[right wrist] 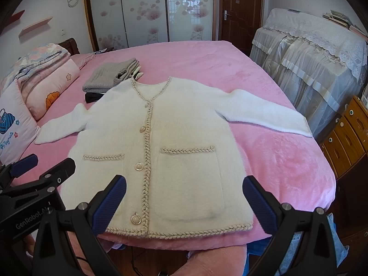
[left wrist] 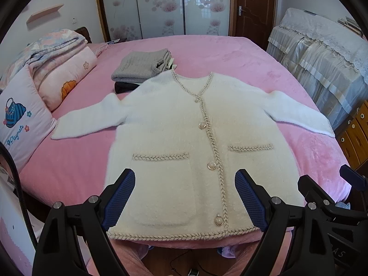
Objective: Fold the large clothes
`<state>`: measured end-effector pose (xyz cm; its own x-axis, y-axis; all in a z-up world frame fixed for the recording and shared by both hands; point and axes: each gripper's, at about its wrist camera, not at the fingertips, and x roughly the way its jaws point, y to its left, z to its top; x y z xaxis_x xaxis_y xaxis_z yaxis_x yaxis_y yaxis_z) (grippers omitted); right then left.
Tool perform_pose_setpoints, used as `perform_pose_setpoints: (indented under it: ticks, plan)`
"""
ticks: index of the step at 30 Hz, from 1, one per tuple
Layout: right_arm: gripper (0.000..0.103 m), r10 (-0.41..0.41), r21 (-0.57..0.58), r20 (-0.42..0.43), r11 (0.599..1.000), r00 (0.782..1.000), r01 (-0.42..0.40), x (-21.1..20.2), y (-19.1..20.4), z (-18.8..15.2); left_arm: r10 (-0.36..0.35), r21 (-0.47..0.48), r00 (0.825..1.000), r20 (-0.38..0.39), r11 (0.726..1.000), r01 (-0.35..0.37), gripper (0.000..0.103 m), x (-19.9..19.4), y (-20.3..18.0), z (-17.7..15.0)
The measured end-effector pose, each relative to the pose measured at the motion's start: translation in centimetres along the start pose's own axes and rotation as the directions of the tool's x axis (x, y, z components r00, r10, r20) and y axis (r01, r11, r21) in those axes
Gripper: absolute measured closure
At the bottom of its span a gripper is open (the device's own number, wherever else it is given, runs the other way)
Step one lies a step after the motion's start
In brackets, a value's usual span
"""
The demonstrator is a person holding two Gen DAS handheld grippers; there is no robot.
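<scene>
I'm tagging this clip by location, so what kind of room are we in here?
Most likely a home bedroom: a white cardigan lies spread on a bed with a pink cover, folded quilts and a pillow sit at its head, and a sliding-door wardrobe stands behind.

White fluffy cardigan (left wrist: 184, 124) flat, buttoned, sleeves spread, on pink bed (left wrist: 230, 50).

Ahead of both grippers, the fluffy cream knit cardigan (left wrist: 184, 133) has rough braided trim and glossy pearl buttons (left wrist: 202, 125), over a plush pink velvety bedspread (right wrist: 287, 161).
</scene>
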<state>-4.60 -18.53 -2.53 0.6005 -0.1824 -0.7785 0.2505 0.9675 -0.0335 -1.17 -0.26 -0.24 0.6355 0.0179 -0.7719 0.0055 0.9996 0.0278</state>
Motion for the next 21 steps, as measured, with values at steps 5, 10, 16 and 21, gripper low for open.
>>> perform_pose_setpoints:
  ticks: [5,10,16,21]
  plan:
    - [0.001,-0.001,-0.001,0.003,1.0,1.0,0.001,0.0,0.0,0.0,-0.005,-0.003,1.0,-0.009,1.0,0.005,0.015,0.1,-0.2,0.1]
    - [0.001,0.002,-0.006,0.003,1.0,1.0,-0.002,-0.1,0.0,0.0,-0.019,-0.013,1.0,-0.024,1.0,0.018,0.015,0.5,-0.2,0.2]
    - [0.001,0.006,0.002,-0.001,1.0,1.0,-0.006,-0.2,-0.4,0.1,-0.026,-0.023,0.999,-0.043,0.999,0.025,0.015,1.1,-0.4,0.7]
    - [0.001,-0.001,0.034,0.0,0.999,1.0,0.001,0.1,-1.9,0.3,0.006,0.017,0.998,-0.056,1.0,-0.005,0.015,1.9,-1.4,1.0]
